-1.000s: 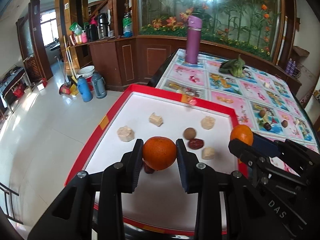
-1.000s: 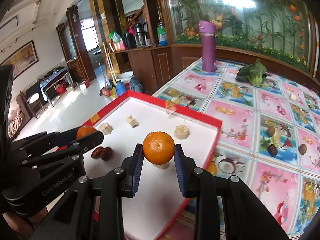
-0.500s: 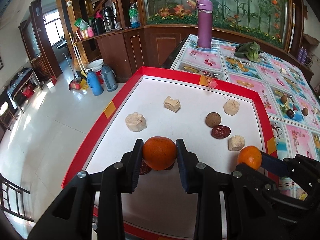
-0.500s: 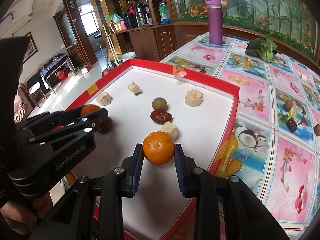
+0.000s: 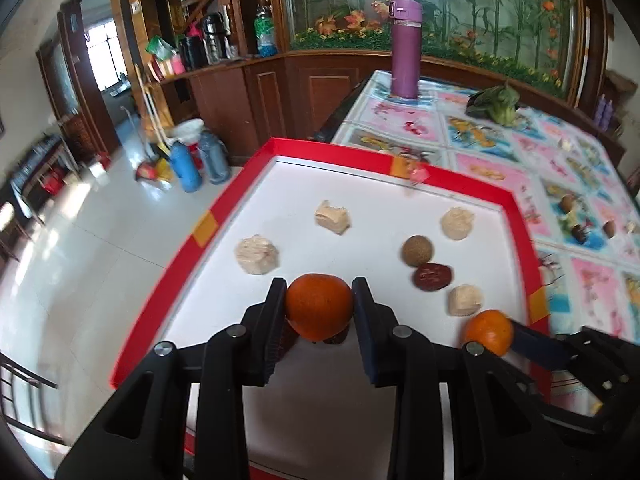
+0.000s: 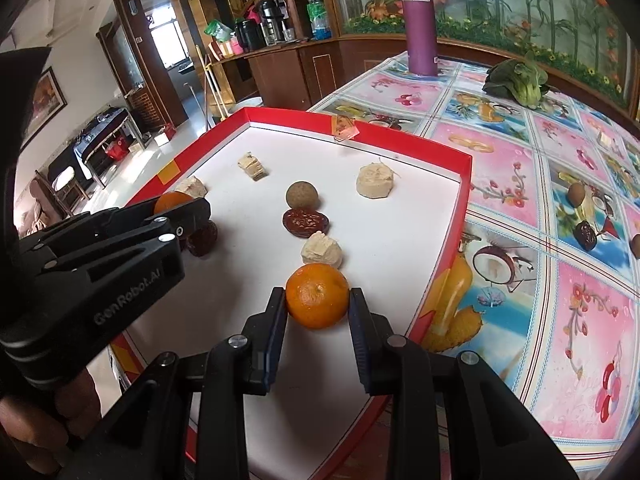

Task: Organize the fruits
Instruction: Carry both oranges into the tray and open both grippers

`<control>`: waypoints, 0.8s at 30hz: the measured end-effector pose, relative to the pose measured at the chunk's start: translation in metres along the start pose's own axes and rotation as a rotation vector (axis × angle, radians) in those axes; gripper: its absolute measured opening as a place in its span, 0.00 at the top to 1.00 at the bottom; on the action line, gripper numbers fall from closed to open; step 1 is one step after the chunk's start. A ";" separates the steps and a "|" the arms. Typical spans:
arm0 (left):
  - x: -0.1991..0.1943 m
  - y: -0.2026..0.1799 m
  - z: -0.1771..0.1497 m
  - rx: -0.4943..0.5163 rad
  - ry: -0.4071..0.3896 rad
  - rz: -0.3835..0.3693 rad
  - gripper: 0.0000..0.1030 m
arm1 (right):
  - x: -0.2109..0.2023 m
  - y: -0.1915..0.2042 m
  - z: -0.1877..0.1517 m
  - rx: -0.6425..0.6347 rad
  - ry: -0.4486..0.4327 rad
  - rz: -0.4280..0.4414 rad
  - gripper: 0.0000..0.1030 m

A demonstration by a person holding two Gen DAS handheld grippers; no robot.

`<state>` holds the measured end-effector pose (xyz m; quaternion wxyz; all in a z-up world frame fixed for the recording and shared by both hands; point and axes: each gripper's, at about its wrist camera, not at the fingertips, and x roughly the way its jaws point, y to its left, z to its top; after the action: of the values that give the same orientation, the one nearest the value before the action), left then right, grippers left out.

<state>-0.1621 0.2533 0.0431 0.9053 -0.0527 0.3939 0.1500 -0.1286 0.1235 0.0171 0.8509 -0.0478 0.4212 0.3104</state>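
A red-rimmed white tray [image 5: 236, 196] [image 6: 460, 216] holds a brown round fruit [image 5: 417, 251] [image 6: 302, 195], a dark red date [image 5: 432, 277] [image 6: 305, 222] and several beige chunks. My left gripper [image 5: 319, 307] is shut on an orange [image 5: 319, 306], low over the tray's near left part, with dark dates half hidden beneath it. My right gripper [image 6: 317, 296] is shut on a second orange [image 6: 317, 295] [image 5: 489, 331], low over the tray's near right part, just in front of a beige chunk [image 6: 322, 251].
The tray lies on a table with a fruit-pattern cloth [image 6: 540, 184]. A purple flask [image 5: 405, 46] [image 6: 419, 22] and a leafy green vegetable [image 5: 496, 104] [image 6: 516, 80] stand farther back. Small brown and dark fruits [image 6: 584, 216] lie on the cloth at right. A hand [image 6: 40, 436] holds the left gripper.
Both grippers, each still holding its orange, have come down and in over the tray's near part. The right orange now sits close to the tray surface by the beige chunk.
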 end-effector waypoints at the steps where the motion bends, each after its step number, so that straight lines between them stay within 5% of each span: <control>1: -0.002 0.001 0.001 -0.018 -0.001 -0.036 0.66 | -0.001 -0.001 0.000 -0.001 -0.003 -0.003 0.71; 17: 0.013 -0.033 0.015 0.072 0.017 -0.096 0.66 | 0.003 -0.021 0.013 0.031 -0.040 -0.050 0.71; 24: 0.038 -0.018 0.034 0.013 0.074 -0.078 0.66 | 0.019 -0.034 0.034 0.066 -0.002 -0.023 0.71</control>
<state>-0.1084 0.2524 0.0384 0.8957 -0.0677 0.4256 0.1097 -0.0772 0.1167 0.0188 0.8558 -0.0241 0.4300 0.2866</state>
